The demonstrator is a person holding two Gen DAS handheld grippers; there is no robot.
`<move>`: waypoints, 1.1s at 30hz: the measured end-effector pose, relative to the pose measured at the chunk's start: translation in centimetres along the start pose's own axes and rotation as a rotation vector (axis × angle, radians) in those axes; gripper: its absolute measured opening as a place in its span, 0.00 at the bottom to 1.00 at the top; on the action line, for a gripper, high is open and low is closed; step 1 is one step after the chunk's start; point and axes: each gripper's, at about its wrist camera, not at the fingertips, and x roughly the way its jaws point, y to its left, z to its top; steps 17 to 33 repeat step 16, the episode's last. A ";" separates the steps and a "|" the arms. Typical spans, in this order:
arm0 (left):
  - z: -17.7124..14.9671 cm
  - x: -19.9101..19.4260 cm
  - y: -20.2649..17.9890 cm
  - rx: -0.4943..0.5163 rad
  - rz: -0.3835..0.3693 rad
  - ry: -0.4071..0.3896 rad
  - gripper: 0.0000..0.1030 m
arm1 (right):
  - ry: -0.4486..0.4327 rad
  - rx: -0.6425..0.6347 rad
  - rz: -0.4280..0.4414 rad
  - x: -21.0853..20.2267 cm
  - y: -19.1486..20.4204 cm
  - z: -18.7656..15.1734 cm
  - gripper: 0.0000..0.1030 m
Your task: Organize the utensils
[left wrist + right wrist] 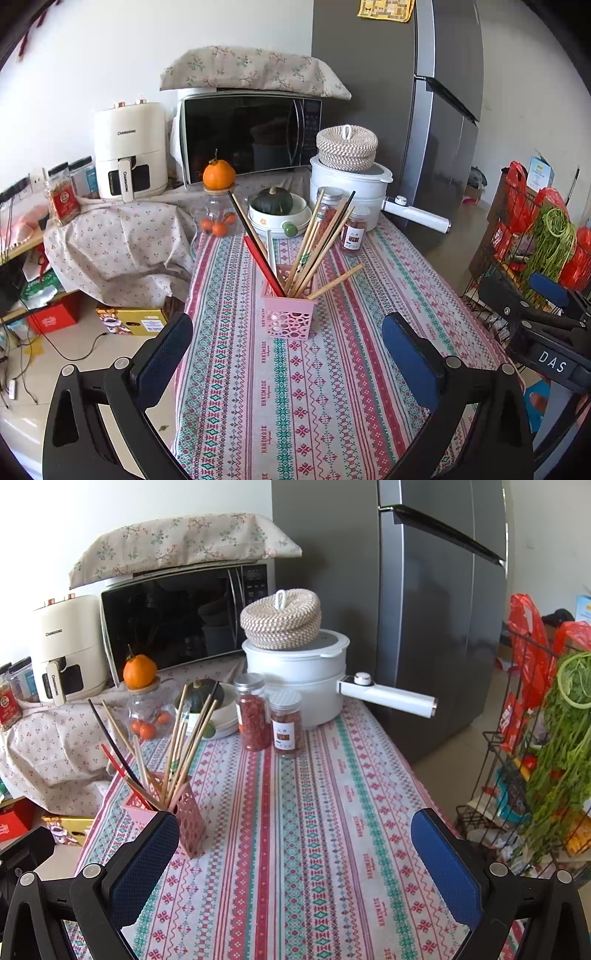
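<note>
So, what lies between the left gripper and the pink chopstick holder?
Only bare patterned tablecloth, as the left wrist view shows. The left gripper is open in front of the pink chopstick holder, with nothing between them.

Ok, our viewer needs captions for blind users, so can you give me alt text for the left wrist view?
A pink perforated holder full of chopsticks stands on a patterned tablecloth, framed by the open left gripper. Behind it are a squash in a bowl, two spice jars, a white electric pot and a microwave.
</note>
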 end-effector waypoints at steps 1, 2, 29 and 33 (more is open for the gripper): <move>0.0 -0.1 0.0 0.003 0.003 -0.008 1.00 | -0.001 -0.001 -0.001 -0.1 0.1 0.0 1.00; 0.1 -0.2 -0.1 0.005 0.004 -0.014 1.00 | -0.001 -0.003 0.000 -0.1 0.1 0.0 1.00; -0.3 0.8 0.4 -0.037 0.000 0.021 1.00 | 0.017 -0.001 0.006 0.2 0.2 0.0 1.00; -0.3 0.8 0.4 -0.037 0.000 0.021 1.00 | 0.017 -0.001 0.006 0.2 0.2 0.0 1.00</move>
